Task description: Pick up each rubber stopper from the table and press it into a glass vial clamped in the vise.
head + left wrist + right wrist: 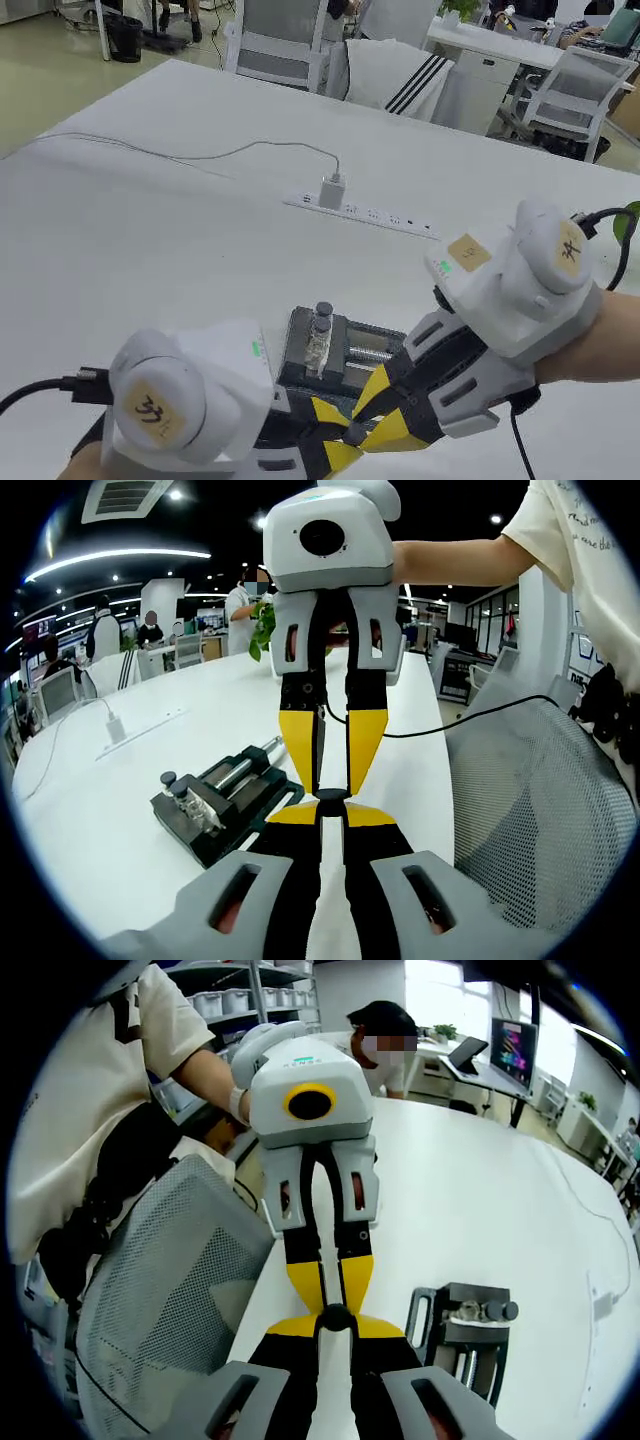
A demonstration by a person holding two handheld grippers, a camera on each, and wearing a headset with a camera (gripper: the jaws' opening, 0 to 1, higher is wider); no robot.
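A small dark rubber stopper (337, 1317) sits where both grippers meet tip to tip, also seen as the rubber stopper (330, 796). My left gripper (330, 810) and my right gripper (337, 1322) each have their yellow fingertips closed against it from opposite sides. In the head view the left gripper (335, 432) comes from the lower left and the right gripper (366, 424) from the right, just in front of the black vise (298, 352). A glass vial (319, 342) stands clamped in the vise, with a dark stopper (323, 310) on top. The vise (240, 805) lies left of the tips; the vise (462, 1345) lies right.
A white power strip (375, 214) with a plugged charger (331, 190) and a cable lies mid-table. A grey mesh chair (540, 810) stands at the table's near edge beside the person. Office chairs (275, 45) and desks stand beyond the far edge.
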